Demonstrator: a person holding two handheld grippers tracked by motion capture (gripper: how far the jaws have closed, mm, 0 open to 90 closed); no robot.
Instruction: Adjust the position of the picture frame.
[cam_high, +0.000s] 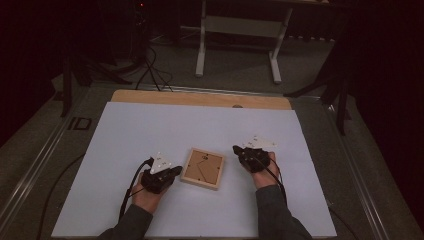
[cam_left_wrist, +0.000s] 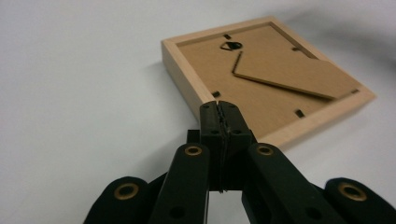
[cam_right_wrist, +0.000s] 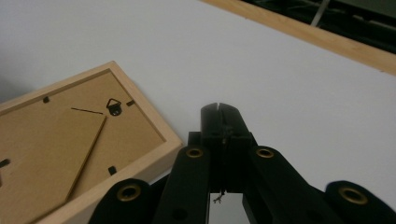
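Two forearms in dark sleeves come in from below in the high view, one hand on each gripper. The left hand holds the left gripper with its jaws pointing forward and to the right, a grey plate on top and a cable trailing back past the wrist. In the left gripper view its jaws are pressed together with nothing between them. The right hand holds the right gripper with its jaws pointing forward and to the left, toward the other gripper. In the right gripper view those jaws also meet, tips together, empty.
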